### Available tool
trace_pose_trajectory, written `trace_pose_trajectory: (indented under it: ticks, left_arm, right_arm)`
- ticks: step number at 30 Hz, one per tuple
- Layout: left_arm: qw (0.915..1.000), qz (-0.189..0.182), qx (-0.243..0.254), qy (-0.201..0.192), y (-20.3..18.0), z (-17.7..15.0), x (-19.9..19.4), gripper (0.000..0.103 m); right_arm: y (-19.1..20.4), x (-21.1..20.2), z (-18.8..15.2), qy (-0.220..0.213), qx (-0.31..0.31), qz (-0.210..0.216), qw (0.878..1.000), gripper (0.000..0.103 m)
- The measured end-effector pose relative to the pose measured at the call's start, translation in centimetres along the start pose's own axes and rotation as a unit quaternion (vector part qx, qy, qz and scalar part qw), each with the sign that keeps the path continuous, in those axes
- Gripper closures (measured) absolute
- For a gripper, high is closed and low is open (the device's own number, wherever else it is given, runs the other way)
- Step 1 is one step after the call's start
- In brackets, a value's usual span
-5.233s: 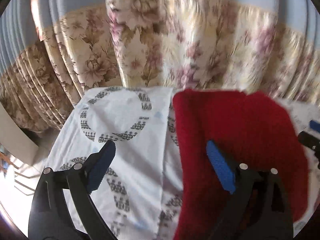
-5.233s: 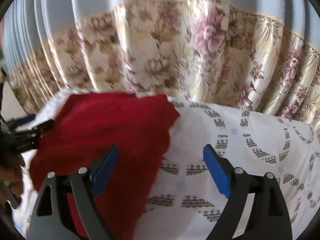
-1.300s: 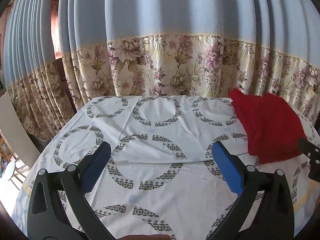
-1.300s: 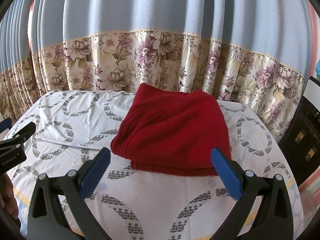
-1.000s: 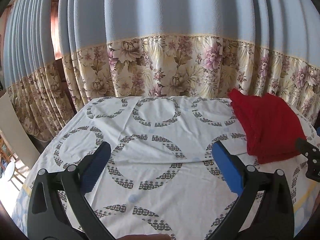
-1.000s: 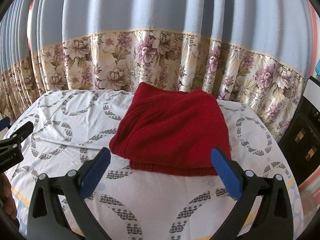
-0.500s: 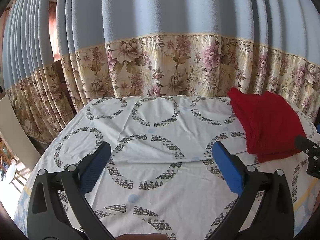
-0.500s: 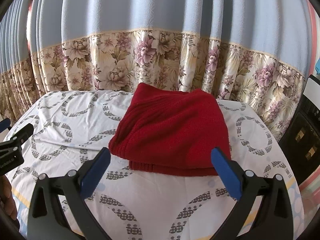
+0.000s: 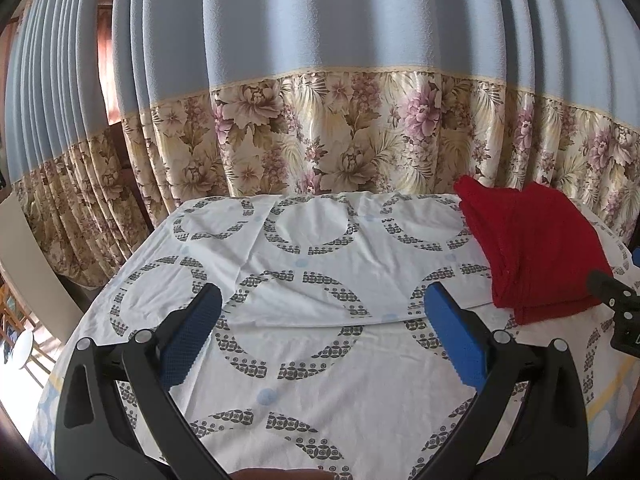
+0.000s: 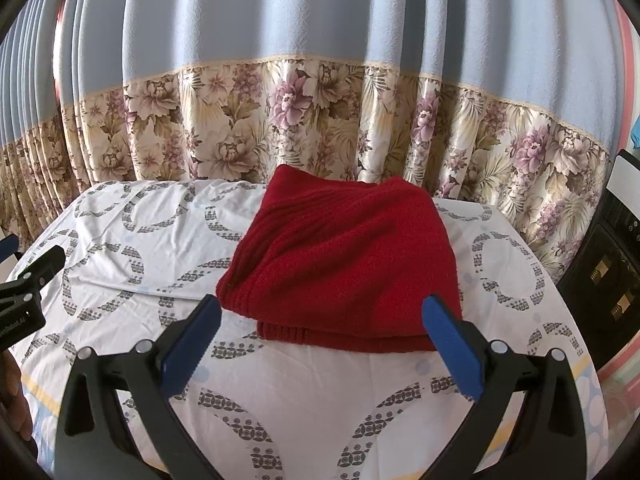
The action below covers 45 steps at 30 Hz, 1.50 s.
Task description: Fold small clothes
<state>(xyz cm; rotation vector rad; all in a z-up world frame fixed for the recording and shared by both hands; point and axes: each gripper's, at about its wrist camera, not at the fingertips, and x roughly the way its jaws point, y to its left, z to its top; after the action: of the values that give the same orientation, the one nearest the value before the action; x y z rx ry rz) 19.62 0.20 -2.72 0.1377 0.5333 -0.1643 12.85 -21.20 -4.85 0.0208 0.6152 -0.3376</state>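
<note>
In the left wrist view the left gripper [image 9: 322,334] hovers with its jaws spread wide and empty over the patterned sheet [image 9: 304,360] on the desk; the red garment [image 9: 532,252] lies folded at the far right, near the floral curtain [image 9: 320,136]; in the right wrist view the right gripper [image 10: 320,336] is likewise spread apart, holding nothing, just near of the garment's layered front edge; the fold looks complete, so any last touch should be a light press to square the edges without dragging the sheet.
</note>
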Motion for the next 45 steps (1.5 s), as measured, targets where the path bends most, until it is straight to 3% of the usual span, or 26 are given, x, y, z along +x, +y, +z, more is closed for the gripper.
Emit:
trace_pose_trajectory:
  ticks: [45]
  left_arm:
    - [1.0,-0.006,0.006,-0.001,0.01,0.15,-0.32,0.003]
  right_arm:
    - [0.24,-0.14,0.13,0.001,0.0,0.0,1.0,0.002]
